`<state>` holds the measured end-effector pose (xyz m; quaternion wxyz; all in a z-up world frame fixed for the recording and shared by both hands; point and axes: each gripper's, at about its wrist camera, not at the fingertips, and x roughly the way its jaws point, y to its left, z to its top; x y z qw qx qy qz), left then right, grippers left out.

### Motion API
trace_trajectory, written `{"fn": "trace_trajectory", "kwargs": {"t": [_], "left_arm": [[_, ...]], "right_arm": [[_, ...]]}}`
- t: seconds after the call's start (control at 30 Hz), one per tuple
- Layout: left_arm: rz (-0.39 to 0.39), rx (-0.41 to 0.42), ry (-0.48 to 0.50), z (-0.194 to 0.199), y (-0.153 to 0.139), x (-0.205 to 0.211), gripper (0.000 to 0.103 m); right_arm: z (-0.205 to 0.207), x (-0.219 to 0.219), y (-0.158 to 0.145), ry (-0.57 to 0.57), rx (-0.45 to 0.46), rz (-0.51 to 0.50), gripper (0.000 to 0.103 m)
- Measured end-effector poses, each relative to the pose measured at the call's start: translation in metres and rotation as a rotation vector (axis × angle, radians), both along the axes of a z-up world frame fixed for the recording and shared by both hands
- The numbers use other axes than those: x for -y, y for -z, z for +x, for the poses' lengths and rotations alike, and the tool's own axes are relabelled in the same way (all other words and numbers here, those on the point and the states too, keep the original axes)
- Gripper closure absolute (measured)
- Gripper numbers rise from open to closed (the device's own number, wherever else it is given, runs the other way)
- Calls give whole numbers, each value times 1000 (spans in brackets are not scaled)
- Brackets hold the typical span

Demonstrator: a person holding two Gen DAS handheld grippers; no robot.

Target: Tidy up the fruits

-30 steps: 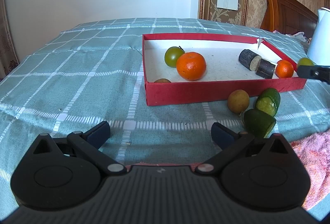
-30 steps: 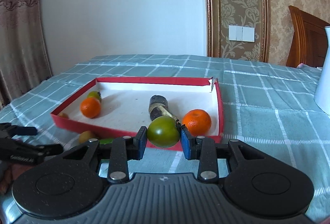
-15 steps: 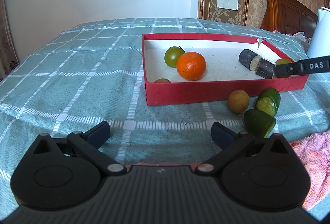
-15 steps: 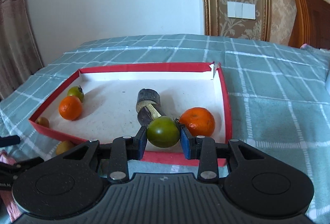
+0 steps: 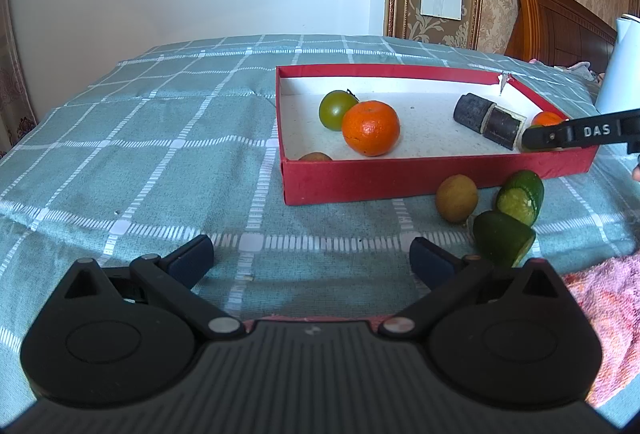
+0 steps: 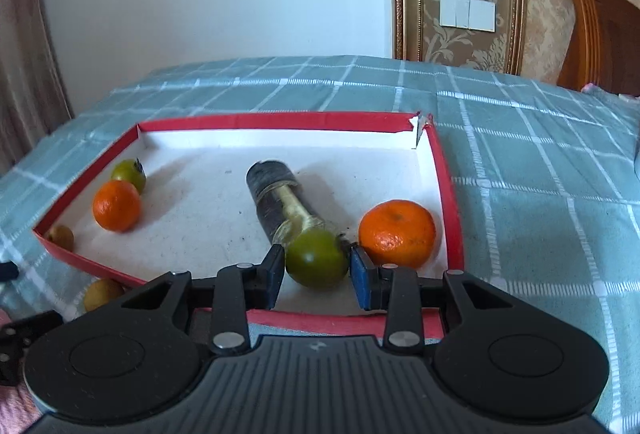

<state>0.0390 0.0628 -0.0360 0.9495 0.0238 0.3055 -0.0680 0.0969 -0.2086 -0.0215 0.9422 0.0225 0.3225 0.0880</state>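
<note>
My right gripper (image 6: 316, 266) sits low in the centre of the right wrist view, reaching over the near wall of the red box (image 6: 448, 194). Between its blue pads is a green fruit (image 6: 317, 263), resting on or just above the white floor. The jaws are opening; a thin gap seems to show at each pad, though I cannot be sure contact is fully gone. The fruit is nearly round, with no real long axis; its stem nub points right, toward the orange (image 6: 397, 233) just beside it. A dark cane piece (image 6: 276, 202) runs from the fruit toward the upper left. My left gripper (image 5: 312, 254), jaws spread and empty, waits at the bottom of the left wrist view, nearer the brown fruit (image 5: 457, 198) and two green halves (image 5: 512, 218) lying outside the box.
</note>
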Motion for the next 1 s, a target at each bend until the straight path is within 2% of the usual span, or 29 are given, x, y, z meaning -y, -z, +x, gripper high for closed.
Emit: {"fn": "trace_trajectory", "kwargs": {"t": [0.13,0.2,0.37,0.53,0.67,0.73,0.83,1.0], "left_arm": [[0,0,0,0,0,0,0],[-1,0,0,0,0,0,0],[-1,0,0,0,0,0,0],[-2,0,0,0,0,0,0],[-3,1,1,0,0,0,0],[-7,2,1,-1,0,0,0],[-11,4,-1,-1,0,-1,0],[-18,2,-18,-2,-1,-2,0]], "right_arm": [[-9,2,-1,5,13,9,54],[-17,2,-3,16,48,0,42],[-36,2,-6,37,115,-12,39],[-64,10,-8,53,180,19,39],[-85,17,-10,33,229,30,32],[-90,16,-7,23,224,13,32],[-89,8,4,15,166,-45,32],[-81,9,10,-17,93,-11,30]]}}
